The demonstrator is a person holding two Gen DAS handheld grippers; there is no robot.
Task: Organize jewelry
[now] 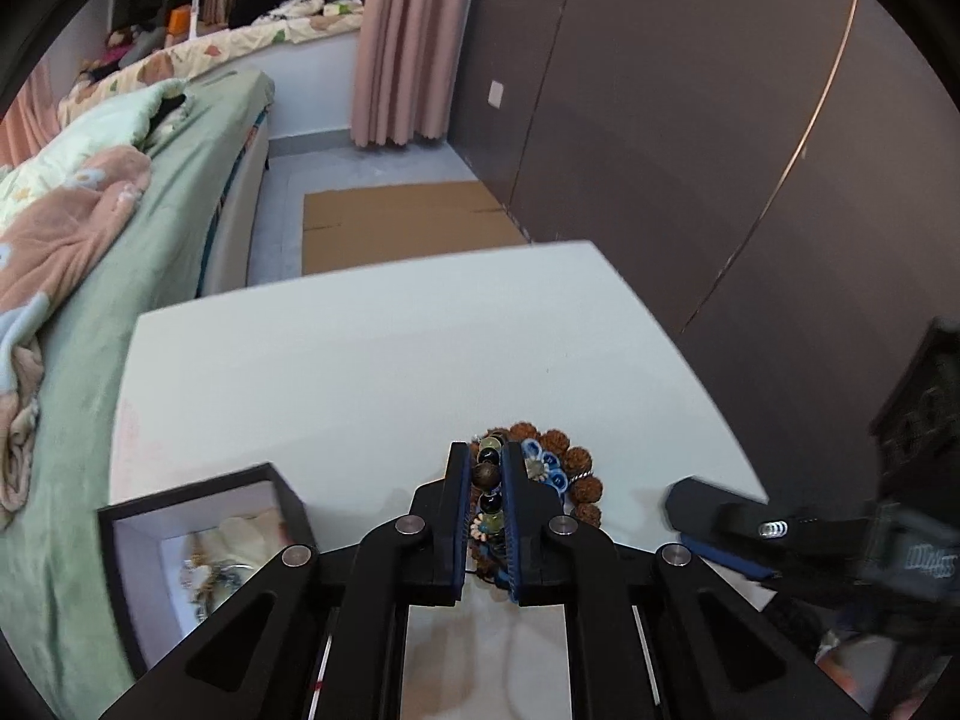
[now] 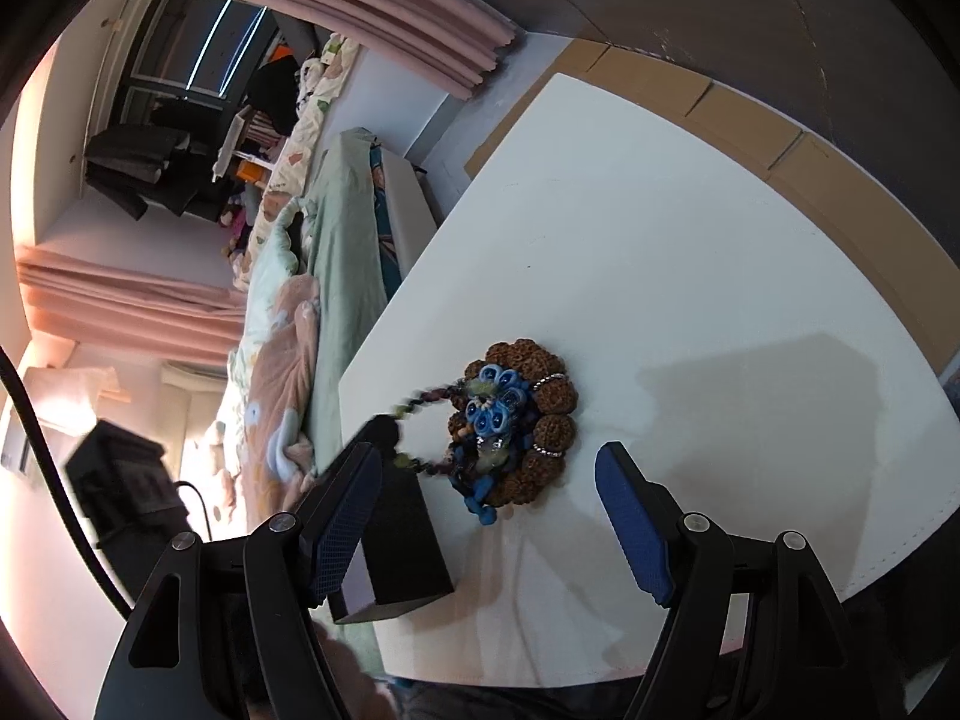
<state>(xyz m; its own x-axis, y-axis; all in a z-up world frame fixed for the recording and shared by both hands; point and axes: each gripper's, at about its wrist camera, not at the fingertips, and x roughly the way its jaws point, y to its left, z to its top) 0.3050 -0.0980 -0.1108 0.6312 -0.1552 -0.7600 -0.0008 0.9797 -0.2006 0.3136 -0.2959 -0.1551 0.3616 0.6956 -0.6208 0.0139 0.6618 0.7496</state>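
My left gripper [image 1: 485, 465] is shut on a string of mixed glass and wooden beads [image 1: 487, 471]; from the right wrist view that bracelet [image 2: 420, 405] stretches left from the pile toward the left gripper [image 2: 384, 429]. A pile of jewelry lies on the white table [image 1: 360, 360]: a brown knobbly-seed bracelet [image 1: 576, 468] [image 2: 540, 402] and blue flower-like beads [image 1: 549, 468] [image 2: 495, 399]. A black box [image 1: 198, 564] with a white inside and some jewelry stands at the left [image 2: 396, 546]. My right gripper [image 2: 489, 516] is open and empty, just short of the pile; it also shows at the right of the left wrist view [image 1: 720, 528].
A bed with green sheet and floral blankets [image 1: 90, 240] runs along the table's left side. Flat cardboard [image 1: 402, 222] lies on the floor beyond the table. A dark wardrobe wall [image 1: 690, 120] is to the right, a pink curtain [image 1: 408, 42] behind.
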